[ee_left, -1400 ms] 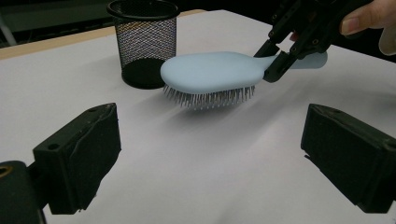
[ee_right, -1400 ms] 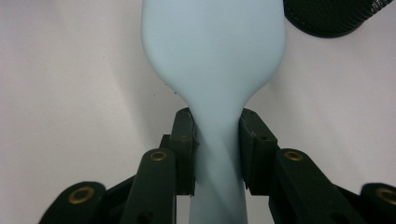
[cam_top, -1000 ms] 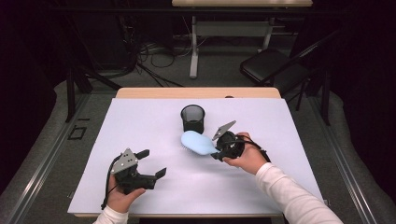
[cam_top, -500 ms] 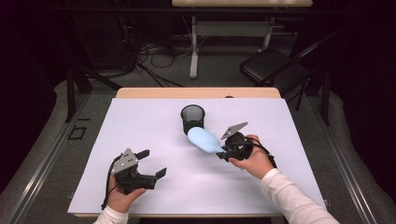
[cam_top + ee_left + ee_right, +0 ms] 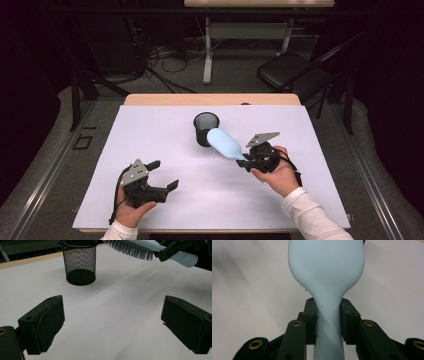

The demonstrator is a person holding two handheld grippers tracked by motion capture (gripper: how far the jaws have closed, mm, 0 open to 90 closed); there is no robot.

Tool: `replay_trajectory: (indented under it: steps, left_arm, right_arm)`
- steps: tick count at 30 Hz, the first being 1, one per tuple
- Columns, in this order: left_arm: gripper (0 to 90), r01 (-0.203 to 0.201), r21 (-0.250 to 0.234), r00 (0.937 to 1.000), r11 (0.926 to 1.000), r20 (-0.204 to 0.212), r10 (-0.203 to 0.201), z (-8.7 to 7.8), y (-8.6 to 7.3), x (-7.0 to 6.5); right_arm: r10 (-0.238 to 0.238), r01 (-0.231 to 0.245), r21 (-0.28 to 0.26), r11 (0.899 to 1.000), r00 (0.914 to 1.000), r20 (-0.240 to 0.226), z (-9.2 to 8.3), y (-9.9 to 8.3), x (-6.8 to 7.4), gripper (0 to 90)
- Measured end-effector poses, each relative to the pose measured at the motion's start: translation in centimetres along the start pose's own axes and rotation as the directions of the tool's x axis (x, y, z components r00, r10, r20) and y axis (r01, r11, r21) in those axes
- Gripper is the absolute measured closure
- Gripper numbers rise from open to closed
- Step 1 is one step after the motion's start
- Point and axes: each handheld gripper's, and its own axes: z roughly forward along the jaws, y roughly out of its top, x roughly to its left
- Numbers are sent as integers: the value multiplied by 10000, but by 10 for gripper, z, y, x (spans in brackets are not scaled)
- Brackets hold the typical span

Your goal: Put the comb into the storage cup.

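A light blue hairbrush point(image 5: 224, 143) hangs above the white table cover, bristles down, its head just right of a black mesh cup point(image 5: 206, 128). My right gripper point(image 5: 246, 160) is shut on the brush's handle; in the right gripper view both pads point(image 5: 312, 320) press the narrow neck of the hairbrush point(image 5: 325, 277). My left gripper point(image 5: 162, 175) rests open near the front left with nothing between its jaws. In the left gripper view the mesh cup point(image 5: 79, 263) stands upright ahead, and the hairbrush bristles point(image 5: 130, 248) pass at the top right.
The white cover point(image 5: 150, 135) spreads over a wooden table point(image 5: 210, 99). A black chair point(image 5: 295, 75) and desk legs point(image 5: 207, 55) stand on the floor beyond the far edge. Cables lie on the floor at the back.
My right gripper has carried the hairbrush to the right and slightly up, so its head now sits beside the cup's right rim. The left gripper has stayed put.
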Motion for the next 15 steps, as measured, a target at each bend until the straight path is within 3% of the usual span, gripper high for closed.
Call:
replay_trajectory:
  steps: [11,15]
  left_arm:
    - [53,56,4,10000,10000,8,-56,1,-1,0]
    - [53,64,90,9999,9999,-108,-63,3,-1,1]
  right_arm:
    - [471,-473,-732,9962,9989,-48,-5,0,4,699]
    - [295,-272,-919,9954,9993,231,-7,1,6,699]
